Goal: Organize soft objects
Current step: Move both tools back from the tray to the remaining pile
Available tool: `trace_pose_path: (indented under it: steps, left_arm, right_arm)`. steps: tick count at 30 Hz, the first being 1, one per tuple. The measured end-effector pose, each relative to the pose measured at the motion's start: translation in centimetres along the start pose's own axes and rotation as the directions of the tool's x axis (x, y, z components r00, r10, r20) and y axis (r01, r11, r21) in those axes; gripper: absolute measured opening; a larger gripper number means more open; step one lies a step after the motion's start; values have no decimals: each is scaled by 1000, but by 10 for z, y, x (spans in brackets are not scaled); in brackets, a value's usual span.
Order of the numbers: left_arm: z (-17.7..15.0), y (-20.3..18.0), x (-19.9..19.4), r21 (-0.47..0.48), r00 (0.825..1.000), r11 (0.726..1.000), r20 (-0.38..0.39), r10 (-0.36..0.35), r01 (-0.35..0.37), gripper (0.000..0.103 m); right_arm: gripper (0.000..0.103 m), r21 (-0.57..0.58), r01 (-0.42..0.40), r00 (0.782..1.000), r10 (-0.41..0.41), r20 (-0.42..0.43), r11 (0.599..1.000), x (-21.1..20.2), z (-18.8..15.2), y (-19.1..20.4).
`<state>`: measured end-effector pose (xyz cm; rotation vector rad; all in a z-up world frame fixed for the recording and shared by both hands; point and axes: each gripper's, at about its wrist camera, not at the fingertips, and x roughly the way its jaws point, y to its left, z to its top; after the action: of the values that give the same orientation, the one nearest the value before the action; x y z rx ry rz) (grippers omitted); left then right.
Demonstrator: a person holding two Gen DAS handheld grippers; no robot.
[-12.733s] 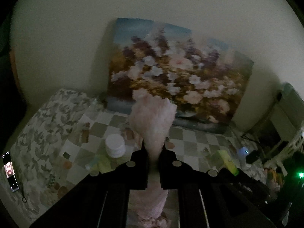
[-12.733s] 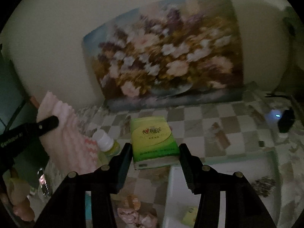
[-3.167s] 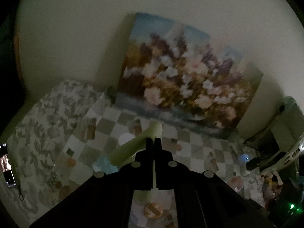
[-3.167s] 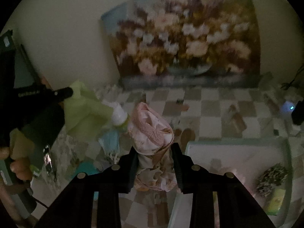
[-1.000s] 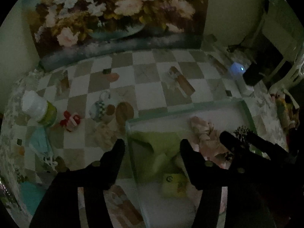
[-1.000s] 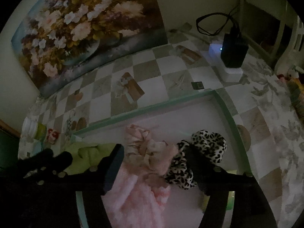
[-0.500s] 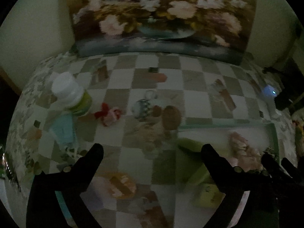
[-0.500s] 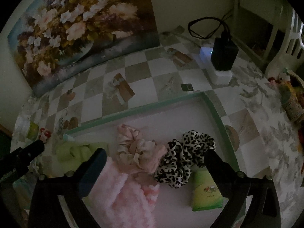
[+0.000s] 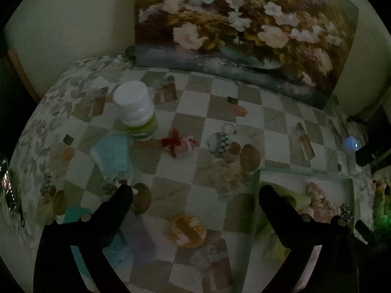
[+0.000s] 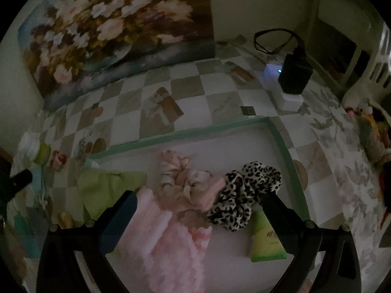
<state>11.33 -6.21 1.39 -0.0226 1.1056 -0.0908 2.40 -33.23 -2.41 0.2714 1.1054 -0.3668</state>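
A green-rimmed white tray (image 10: 220, 125) holds a green cloth (image 10: 107, 185), a pink fluffy cloth (image 10: 168, 239), a pale pink scrunchie (image 10: 180, 178), a leopard-print scrunchie (image 10: 246, 190) and a green tissue pack (image 10: 265, 241). My right gripper (image 10: 198, 205) is open and empty above these. My left gripper (image 9: 195, 193) is open and empty over the checkered tablecloth, left of the tray (image 9: 303, 171). A light blue face mask (image 9: 112, 153) and a small red-and-pink soft item (image 9: 179, 142) lie on the cloth ahead of it.
A white-capped bottle (image 9: 135, 111) stands at the left. A flower painting (image 9: 244, 24) leans on the back wall. A black charger on a white power strip (image 10: 293, 75) sits behind the tray. A teal object (image 9: 97, 239) lies under my left finger.
My left gripper has swung left, away from the tray, and now faces the bottle, mask and red item. My right gripper has stayed open over the tray and come slightly closer.
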Motion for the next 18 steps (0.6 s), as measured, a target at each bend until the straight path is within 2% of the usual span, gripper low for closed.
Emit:
trace_pose_path:
  steps: [7, 11, 18]
  left_arm:
    - [7, 30, -12, -52, 1000, 999, 30, -3, 4, 103]
    - [11, 55, -15, -73, 999, 997, 32, 32, -29, 103]
    - [13, 119, -18, -182, 995, 978, 21, 102, -97, 103]
  right_arm:
    - [103, -70, 8, 1000, -10, -20, 998, 0, -7, 27]
    - [103, -93, -35, 999, 31, -43, 995, 3, -10, 42]
    - [103, -139, -71, 996, 63, -63, 988, 4, -16, 68]
